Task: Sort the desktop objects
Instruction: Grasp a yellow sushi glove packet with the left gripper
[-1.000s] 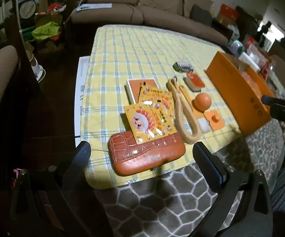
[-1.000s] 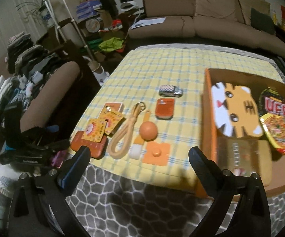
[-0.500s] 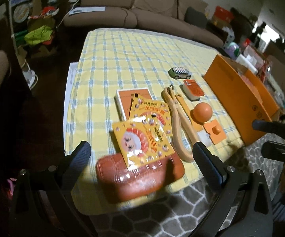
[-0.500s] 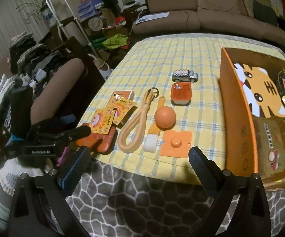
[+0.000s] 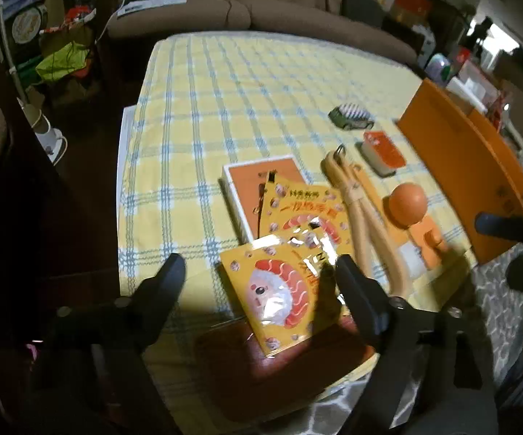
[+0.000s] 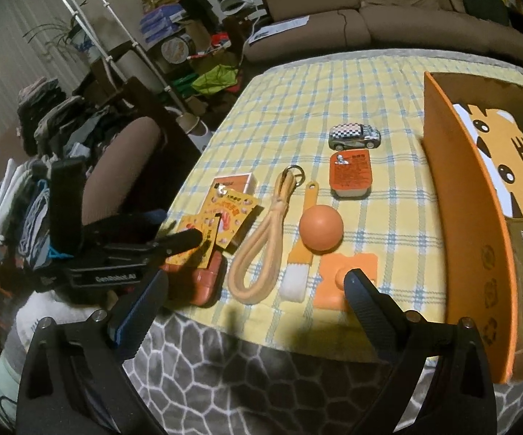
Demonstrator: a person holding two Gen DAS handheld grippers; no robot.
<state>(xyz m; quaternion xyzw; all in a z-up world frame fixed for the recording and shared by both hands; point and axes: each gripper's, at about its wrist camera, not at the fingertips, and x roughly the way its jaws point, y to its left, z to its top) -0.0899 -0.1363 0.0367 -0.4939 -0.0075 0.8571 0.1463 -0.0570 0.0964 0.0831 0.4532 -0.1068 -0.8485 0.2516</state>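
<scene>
Left gripper (image 5: 257, 275): jaws spread wide, holding nothing, poised low over the near table edge. Directly between and just ahead of its fingers lay a yellow sushi-print packet (image 5: 279, 290), resting tilted on a reddish-brown case (image 5: 279, 369) below the jaws. A second yellow packet (image 5: 304, 210) lay just beyond, overlapping an orange-faced card box (image 5: 250, 188).

Right gripper (image 6: 256, 282): likewise released and empty, hovering off the table edge. Just ahead of its right finger sat an orange tile with a knob (image 6: 344, 275); ahead of centre, an orange ball (image 6: 321, 228) touching a white-tipped orange brush (image 6: 297, 253); ahead to the left, a looped tan cord (image 6: 261, 243) with a metal ring. Farther out: a sauce tub (image 6: 350, 174), then a checkered toy car (image 6: 353, 136). To the right stood the orange box (image 6: 478, 235), already holding a tiger-faced item and noodle packs.

Step in hand, by judgement: the left gripper's approach to the front packet, no grasp made. The next move would call for lowering and closing on the packet's raised edge without dragging the case beneath.
</scene>
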